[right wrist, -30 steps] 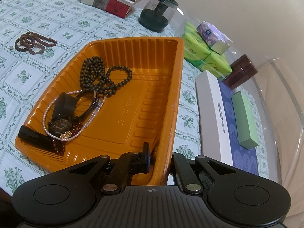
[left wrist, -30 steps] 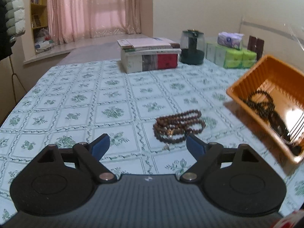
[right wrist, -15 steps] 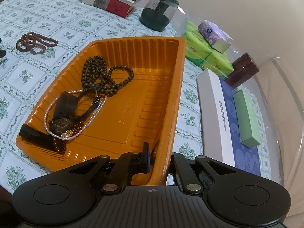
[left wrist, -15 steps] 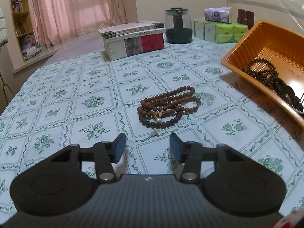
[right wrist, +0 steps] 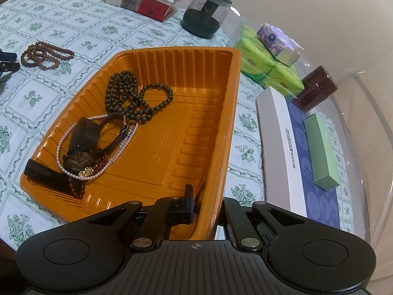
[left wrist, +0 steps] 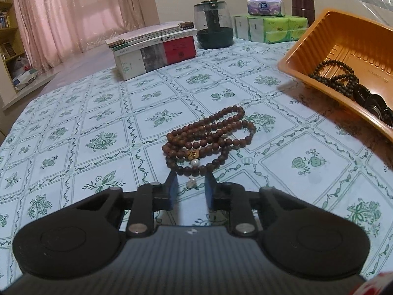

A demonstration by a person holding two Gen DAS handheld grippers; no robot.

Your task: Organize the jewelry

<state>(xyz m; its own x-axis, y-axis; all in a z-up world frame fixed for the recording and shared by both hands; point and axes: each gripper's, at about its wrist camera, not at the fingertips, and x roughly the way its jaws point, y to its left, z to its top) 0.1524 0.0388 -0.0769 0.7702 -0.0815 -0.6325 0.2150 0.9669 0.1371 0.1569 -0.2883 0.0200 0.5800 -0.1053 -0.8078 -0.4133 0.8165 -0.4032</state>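
Closing on the brown bead bracelet (left wrist: 208,142): your left gripper (left wrist: 190,188) has its jaws narrowing, the strand's small pale pendant between the blue pads (left wrist: 172,186), no pressing contact visible. Bracelet lies coiled on the floral tablecloth (left wrist: 98,123), left of the orange tray (right wrist: 221,113) and clear of it. Your right gripper (right wrist: 206,206) is clamped on the tray's near wall, one finger inside, one outside. In the tray: dark bead strand (right wrist: 132,98), pearl necklace (right wrist: 59,152), black watch (right wrist: 78,159). Beyond the tray sit stacked books (left wrist: 152,46), a dark glass jar (left wrist: 213,29) and green tissue packs (left wrist: 270,28).
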